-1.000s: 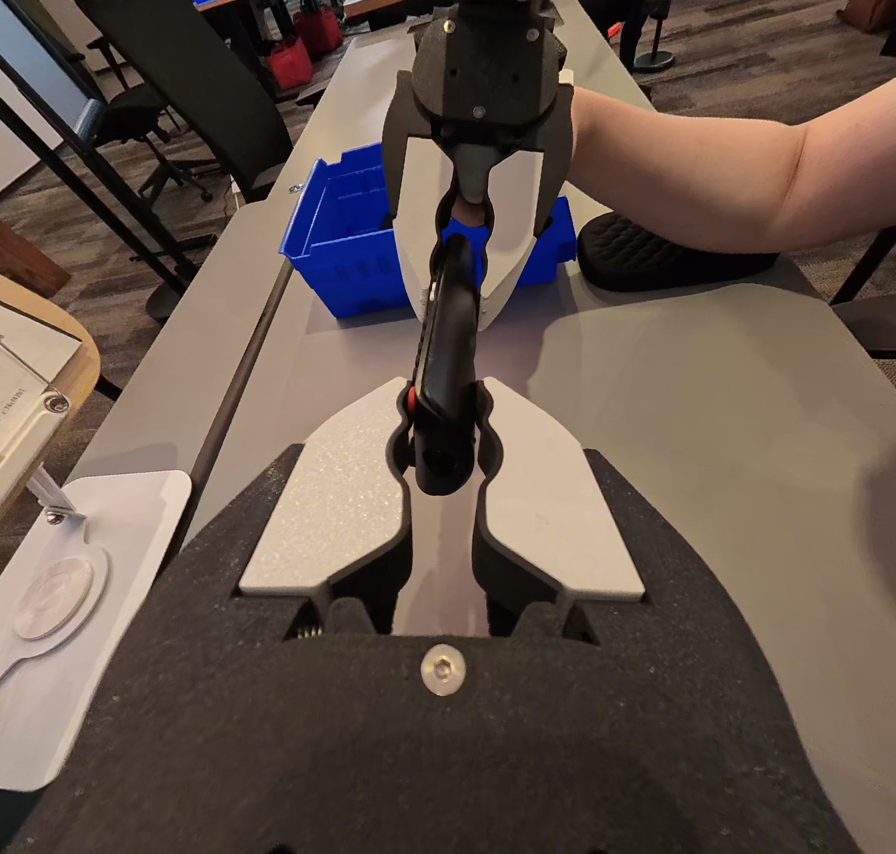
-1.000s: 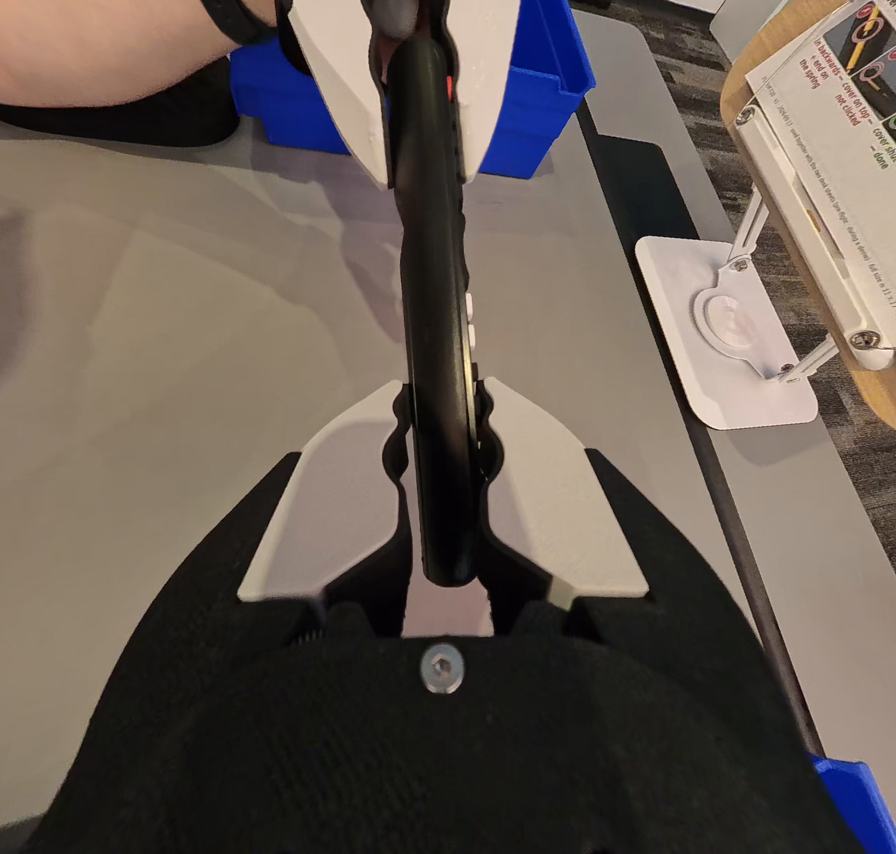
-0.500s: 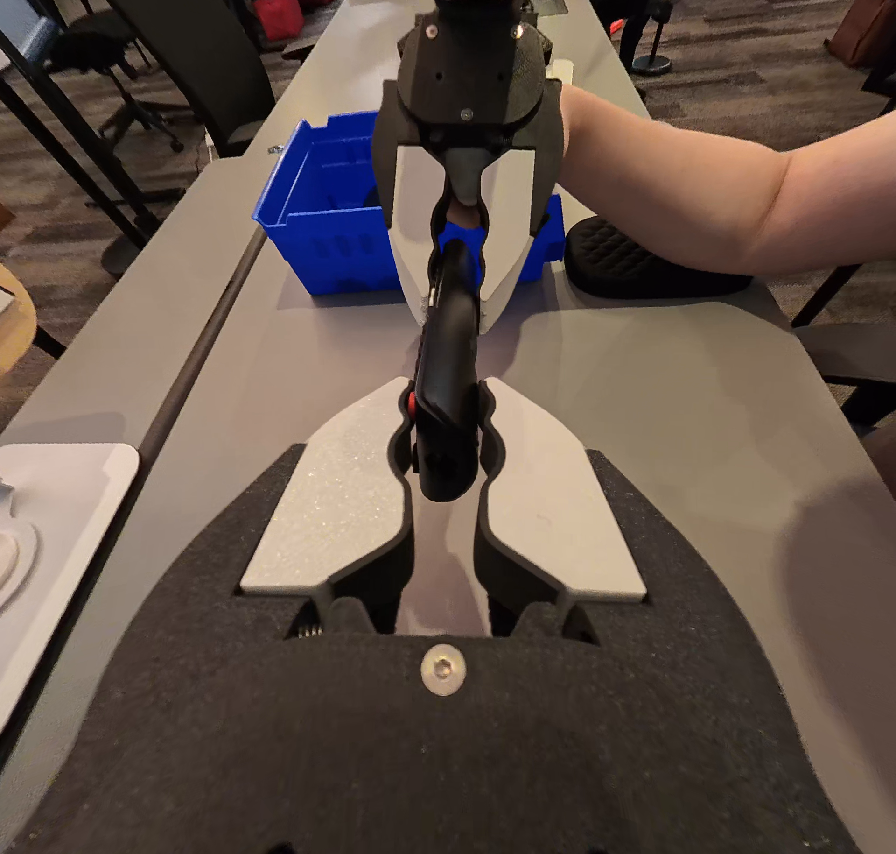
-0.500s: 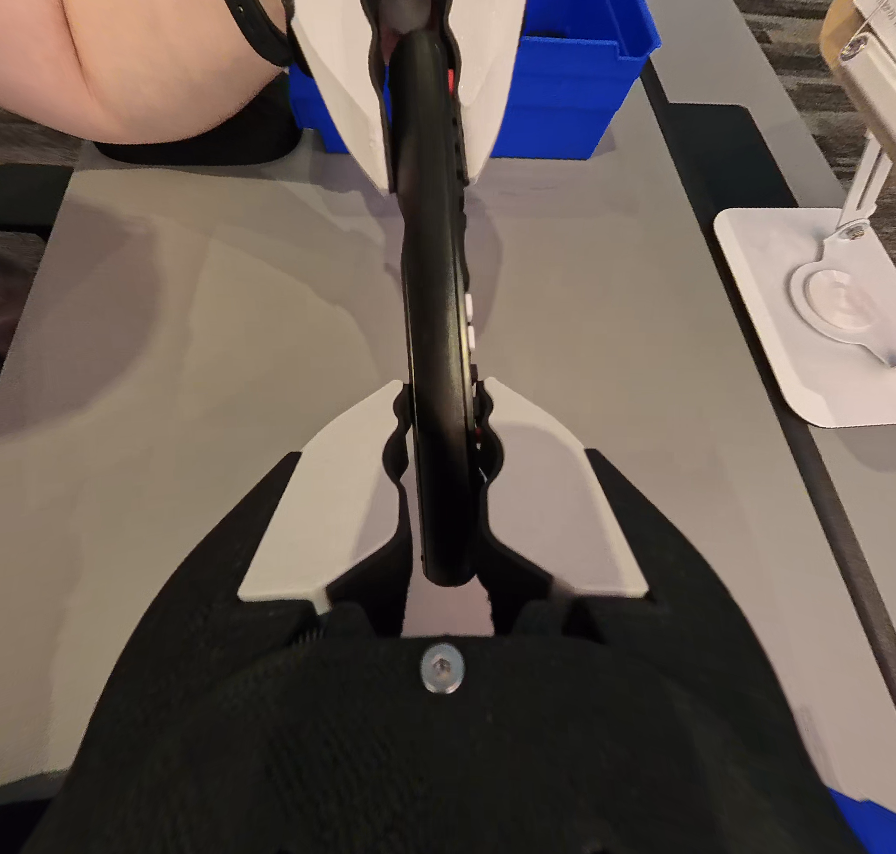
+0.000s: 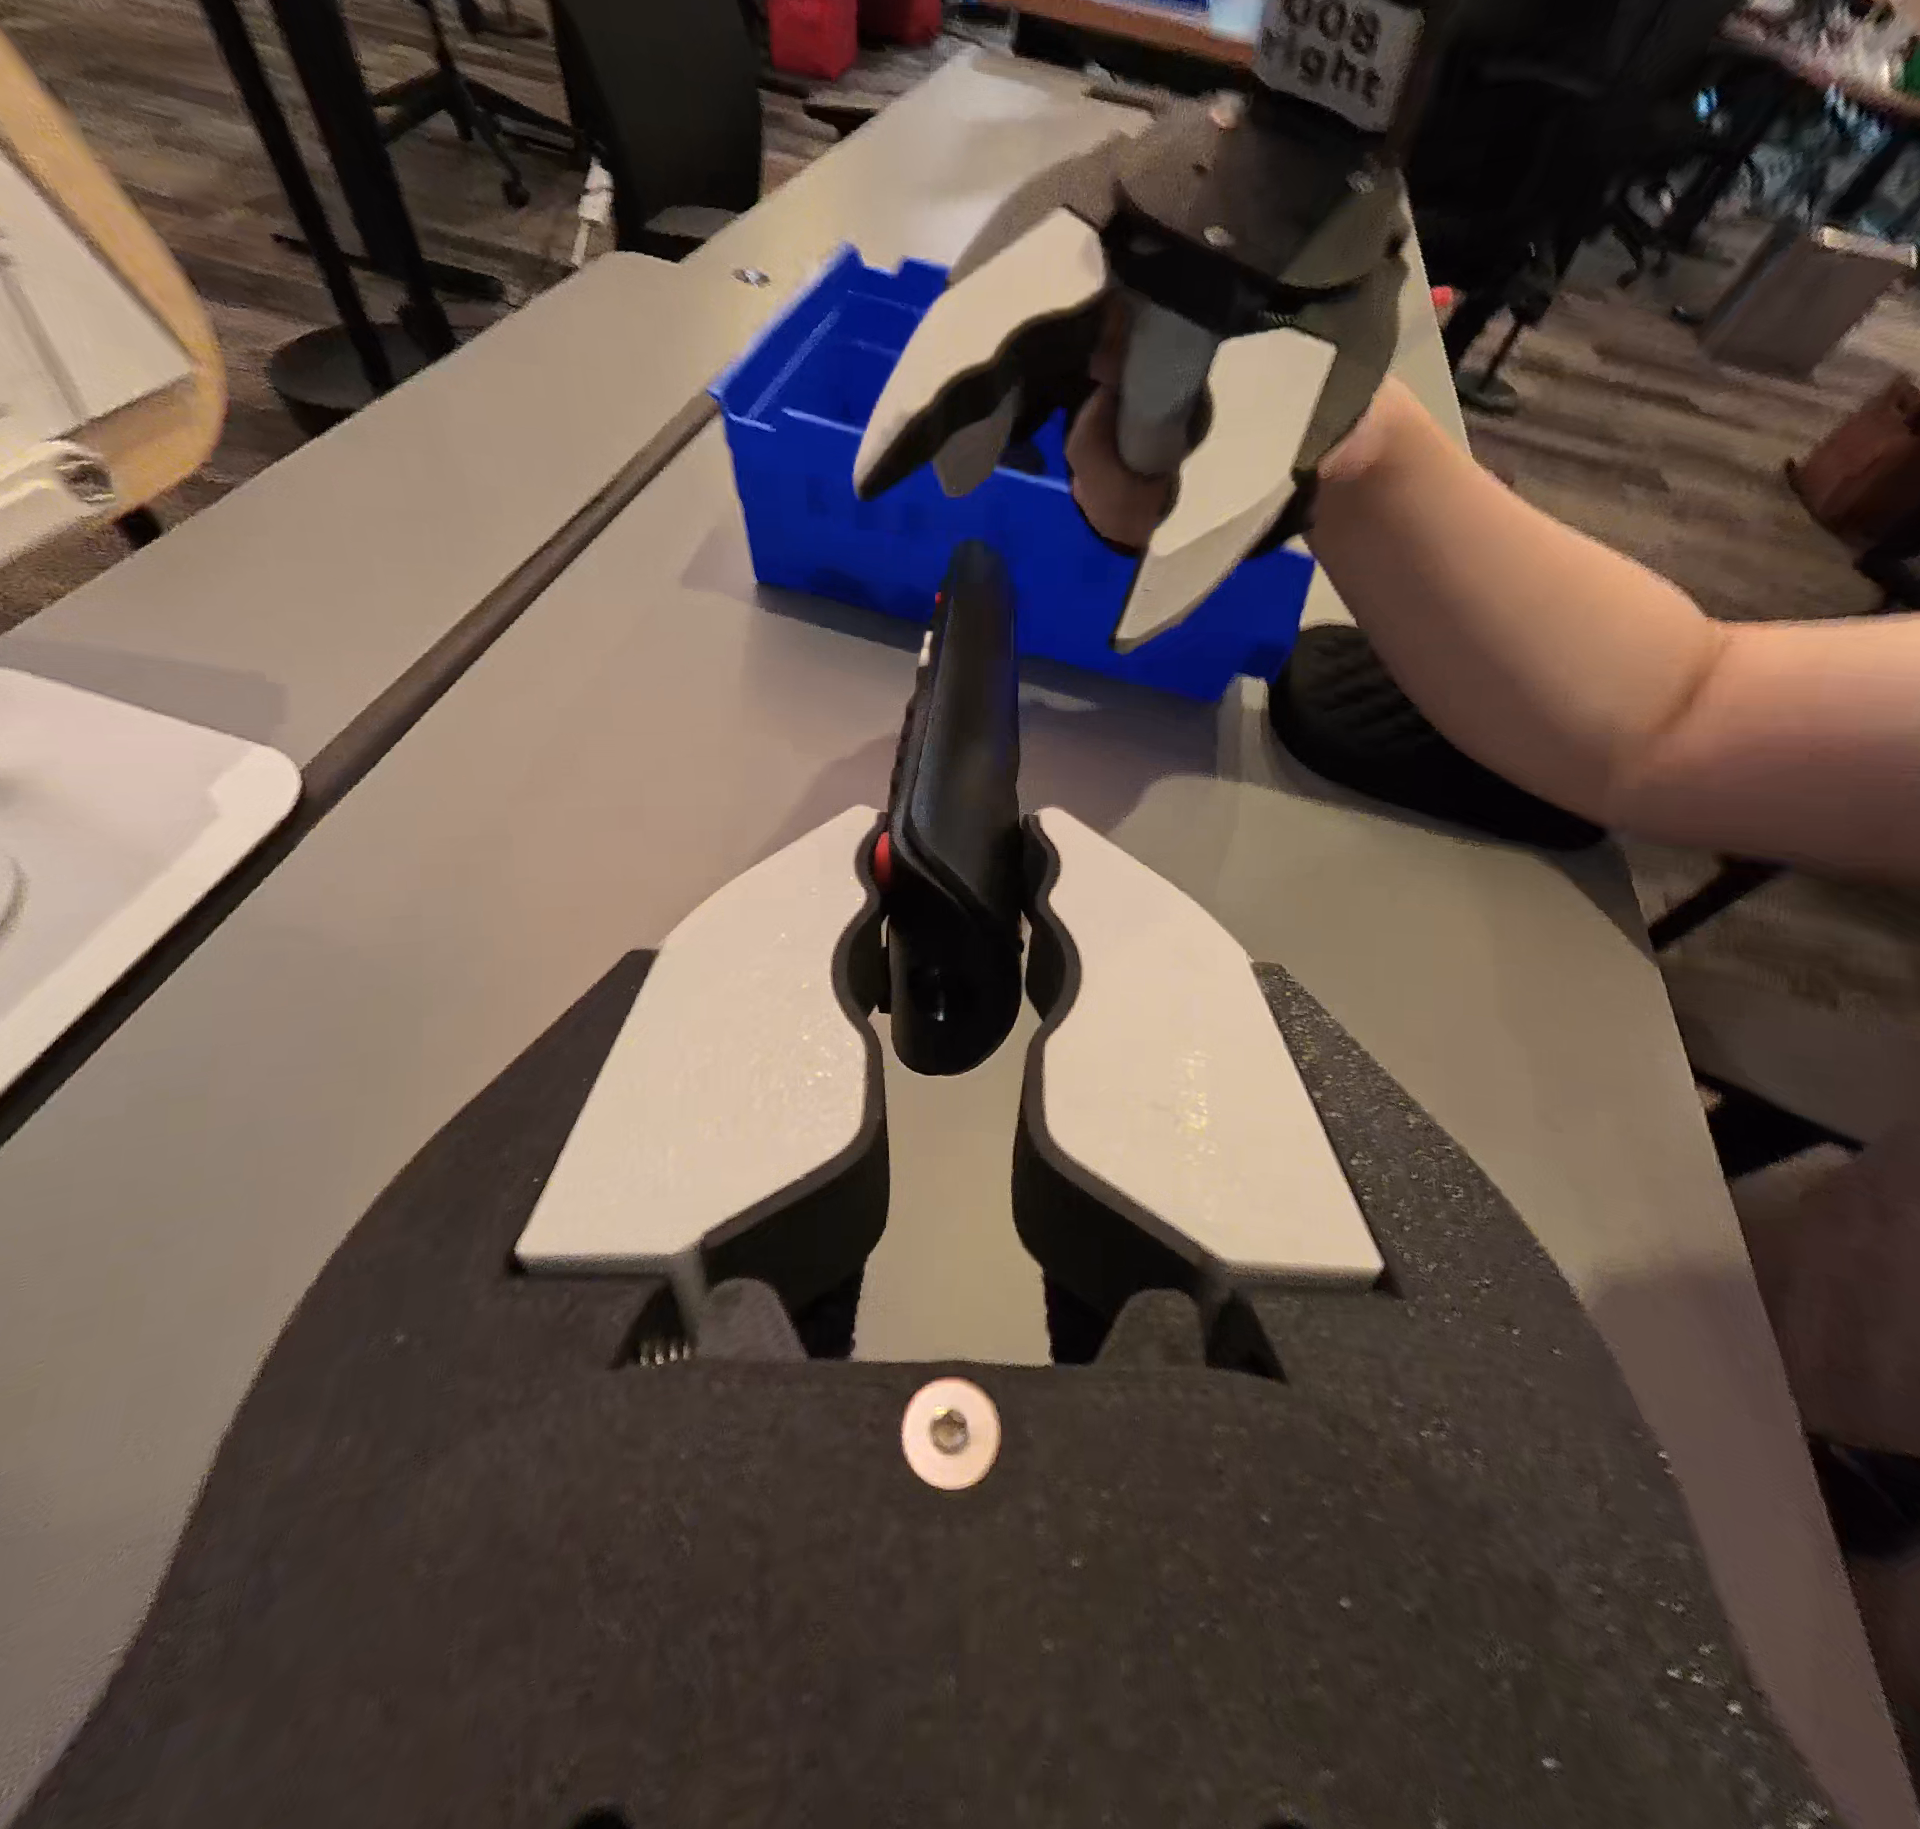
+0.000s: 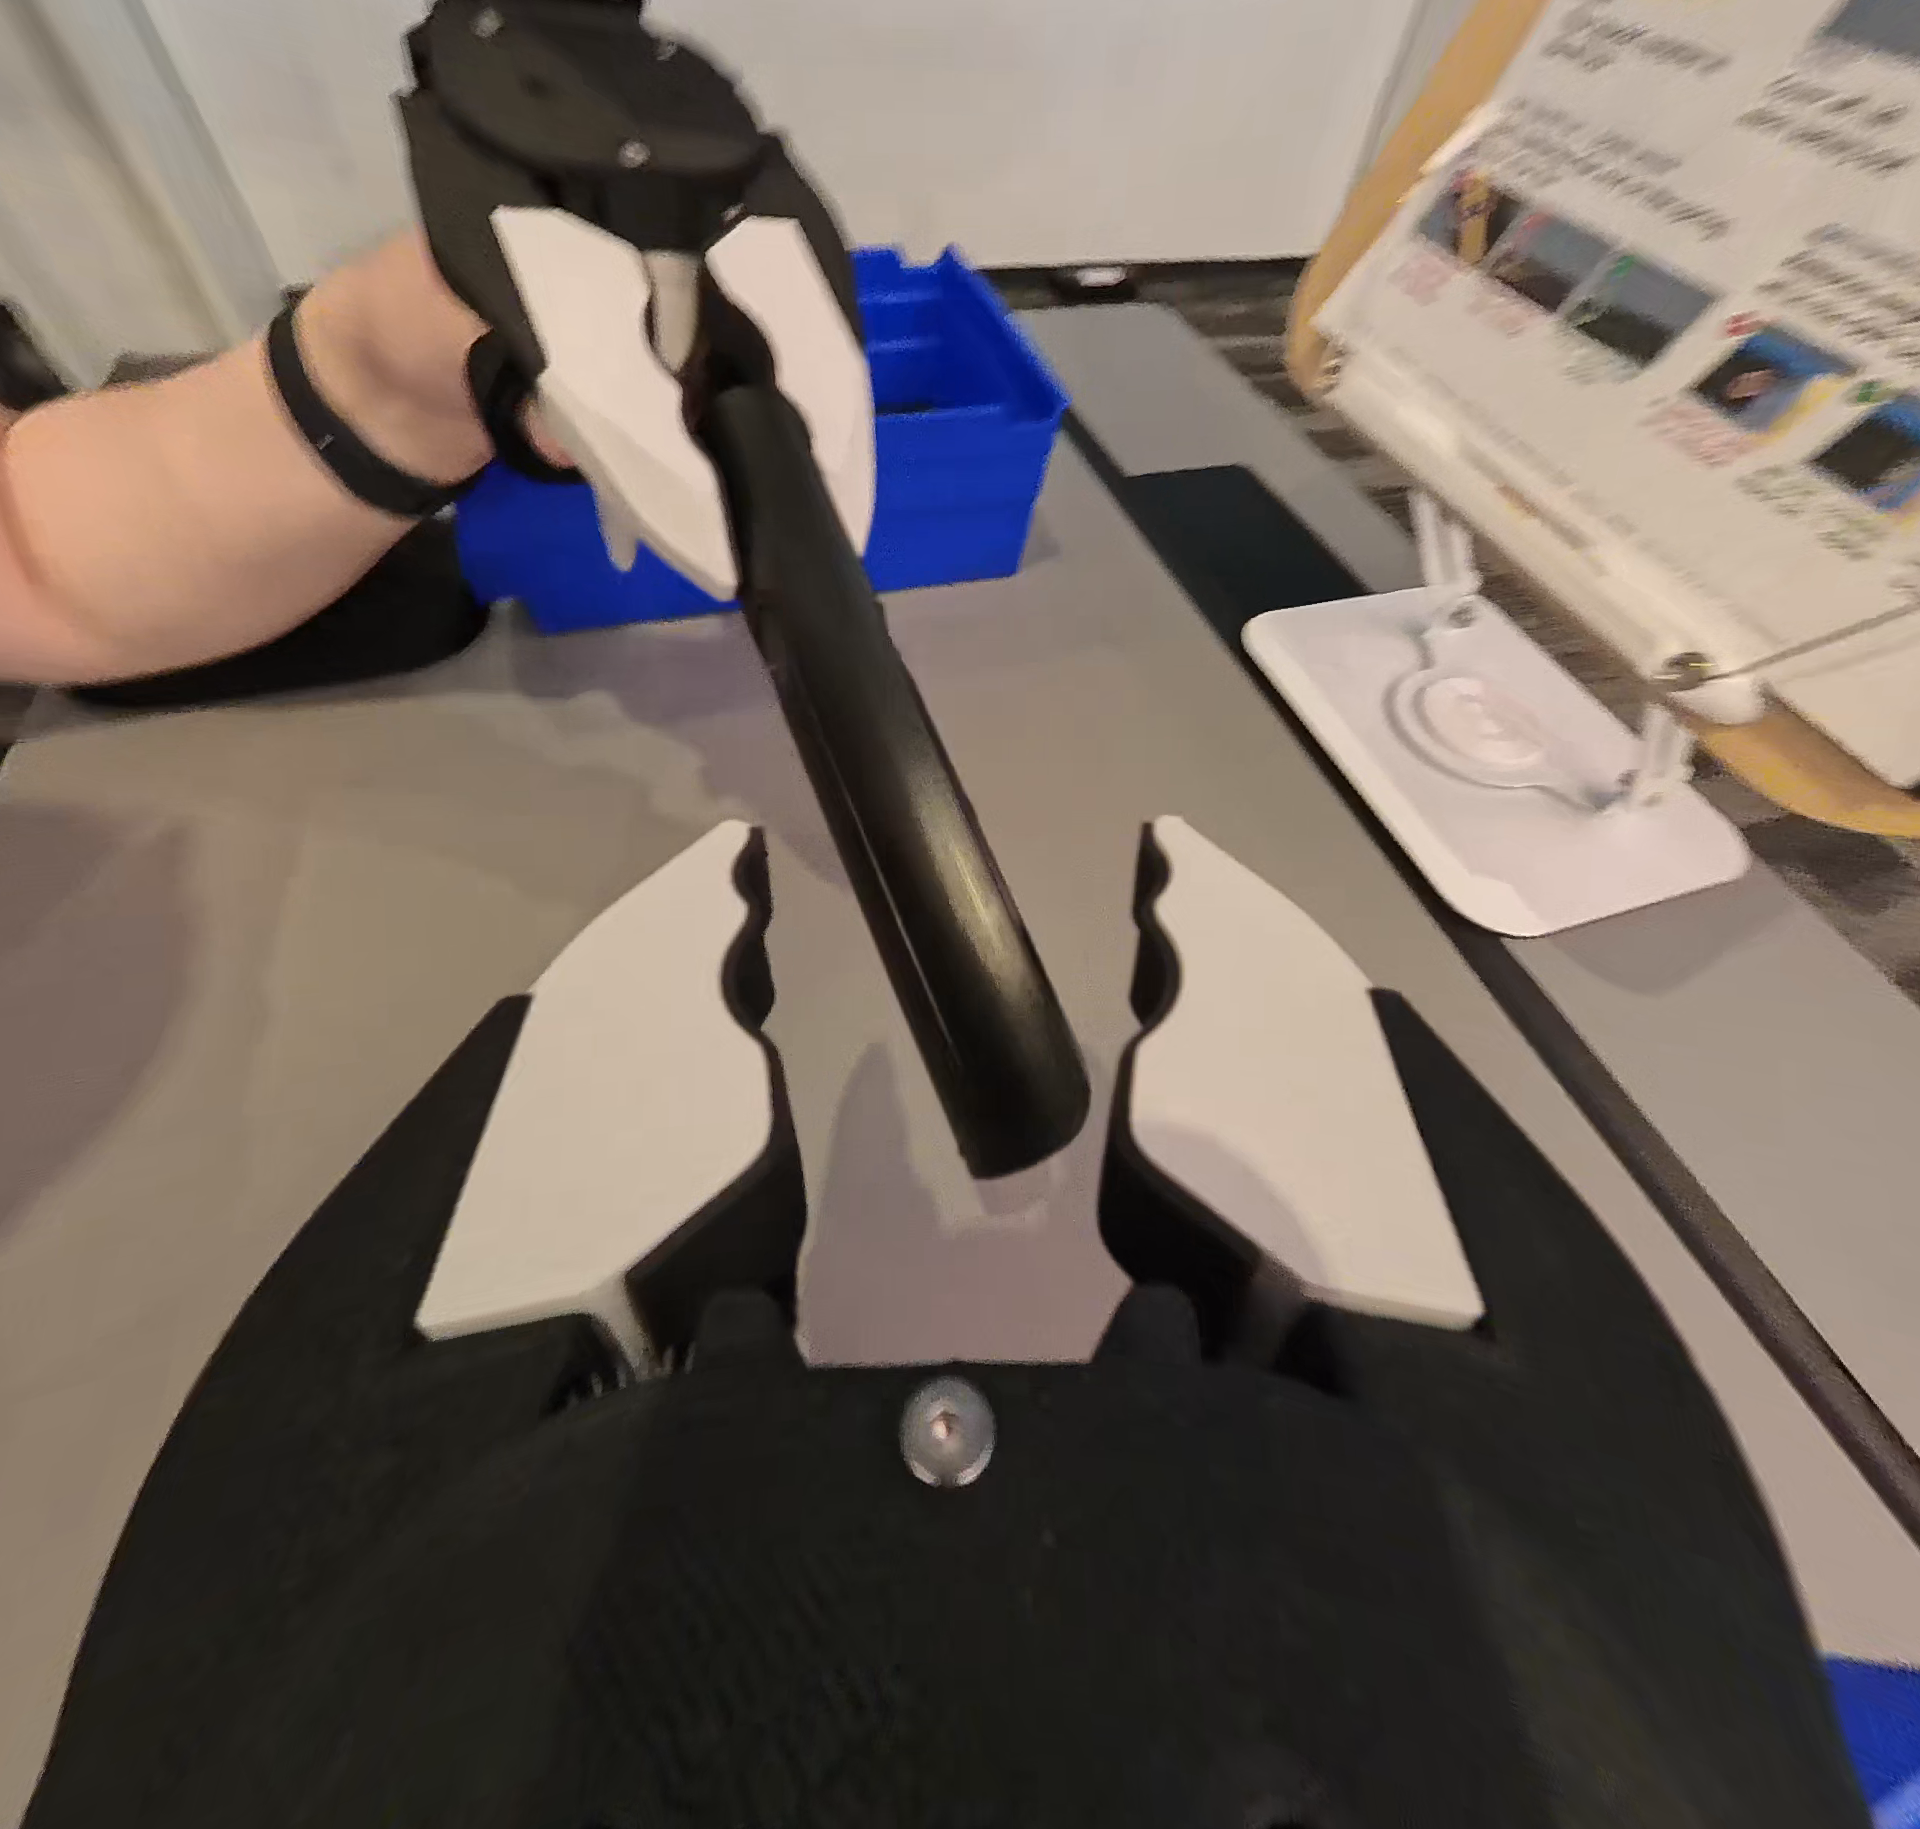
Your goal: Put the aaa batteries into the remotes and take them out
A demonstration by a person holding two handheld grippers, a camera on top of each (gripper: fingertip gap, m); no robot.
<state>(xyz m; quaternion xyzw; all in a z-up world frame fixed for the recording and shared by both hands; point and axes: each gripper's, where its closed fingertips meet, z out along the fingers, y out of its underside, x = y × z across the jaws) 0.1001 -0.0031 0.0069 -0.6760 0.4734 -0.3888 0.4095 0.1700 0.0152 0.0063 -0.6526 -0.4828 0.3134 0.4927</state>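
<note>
A black remote is held edge-up above the grey table by my left gripper, which is shut on its near end. My right gripper shows beyond it, lifted, open and empty. In the right wrist view my right gripper is open, and the remote's free end hangs between its spread fingers without touching them. The left gripper grips the far end there. No batteries are in view.
A blue bin stands behind the remote; it also shows in the right wrist view. A black padded rest lies under the person's forearm. A white stand base carries a tilted picture card. Chairs and other tables are beyond.
My right gripper has opened, let go of the remote and drawn back and up. My left gripper still holds the remote, now tilted.
</note>
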